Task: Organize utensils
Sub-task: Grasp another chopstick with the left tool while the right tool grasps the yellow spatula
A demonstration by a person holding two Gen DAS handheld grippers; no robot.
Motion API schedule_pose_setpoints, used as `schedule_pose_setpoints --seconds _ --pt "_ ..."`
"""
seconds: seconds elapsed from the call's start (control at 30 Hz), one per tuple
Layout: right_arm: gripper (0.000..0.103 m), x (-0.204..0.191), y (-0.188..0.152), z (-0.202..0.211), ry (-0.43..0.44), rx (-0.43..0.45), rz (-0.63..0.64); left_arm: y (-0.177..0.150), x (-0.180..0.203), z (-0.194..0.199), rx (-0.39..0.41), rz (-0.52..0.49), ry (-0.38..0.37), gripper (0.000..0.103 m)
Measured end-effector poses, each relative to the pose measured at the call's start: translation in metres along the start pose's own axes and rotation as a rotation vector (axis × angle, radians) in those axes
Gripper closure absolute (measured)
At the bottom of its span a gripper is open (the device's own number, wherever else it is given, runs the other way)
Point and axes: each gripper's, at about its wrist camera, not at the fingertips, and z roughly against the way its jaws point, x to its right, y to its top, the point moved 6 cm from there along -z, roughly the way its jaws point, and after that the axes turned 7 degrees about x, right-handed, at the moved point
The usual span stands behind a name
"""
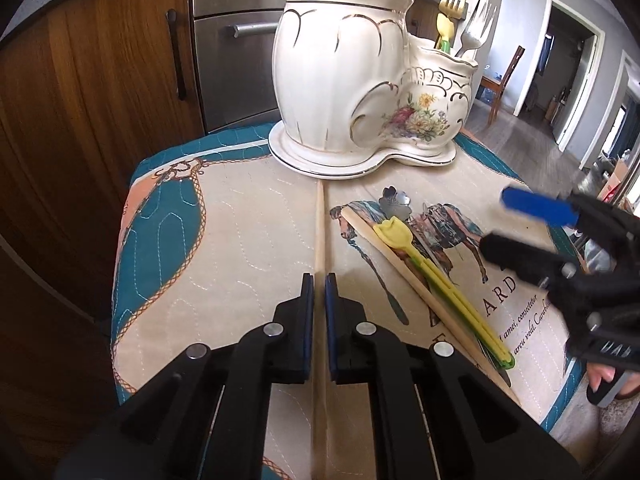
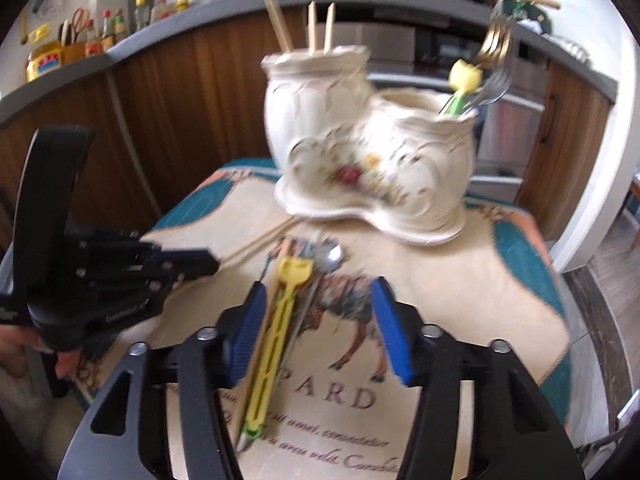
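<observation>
Left gripper point(image 1: 319, 280) at lower centre of left wrist view, fingers closed on a wooden chopstick point(image 1: 320, 228) lying flat on the quilted desk cover point(image 1: 240, 220). Right gripper point(image 2: 320, 312) wide open, holding nothing, above yellow plastic utensil point(image 2: 280, 320), second chopstick point(image 1: 400, 268) and what looked like a metal spoon point(image 2: 332, 258), blurred. Ceramic holder point(image 1: 348, 72) upper centre, carrying chopsticks and forks.
</observation>
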Motion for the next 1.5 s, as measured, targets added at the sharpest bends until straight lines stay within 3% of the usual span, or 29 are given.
schedule_pose_setpoints --seconds 0.07,0.17,0.5,0.57,0.7,0.87,1.13,1.5 --pt "0.069 -0.008 -0.007 -0.007 0.024 -0.040 0.012 0.001 -0.003 0.000 0.006 0.000 0.013 0.097" --pt "0.078 -0.015 -0.013 -0.012 0.038 -0.065 0.027 0.002 -0.006 -0.001 0.008 -0.003 0.033 0.097" --pt "0.085 -0.026 -0.027 -0.028 0.016 -0.122 0.072 -0.001 -0.008 -0.001 0.001 -0.003 0.022 0.097" --pt "0.092 -0.025 -0.027 -0.028 0.005 -0.115 0.075 -0.002 -0.008 -0.001 -0.002 -0.001 0.015 0.097" --pt "0.092 -0.020 -0.020 -0.016 0.004 -0.079 0.057 -0.003 -0.005 0.000 -0.009 -0.004 0.001 0.097" --pt "0.092 0.001 -0.011 0.008 -0.081 -0.028 0.101 -0.003 0.004 0.009 -0.020 -0.034 -0.002 0.097" --pt "0.092 0.025 -0.032 0.010 -0.070 -0.138 0.140 -0.018 0.011 0.006 -0.142 -0.082 -0.006 0.094" --pt "0.090 0.023 -0.038 -0.001 -0.051 -0.177 0.154 -0.009 0.014 -0.004 -0.273 -0.201 0.001 0.093"
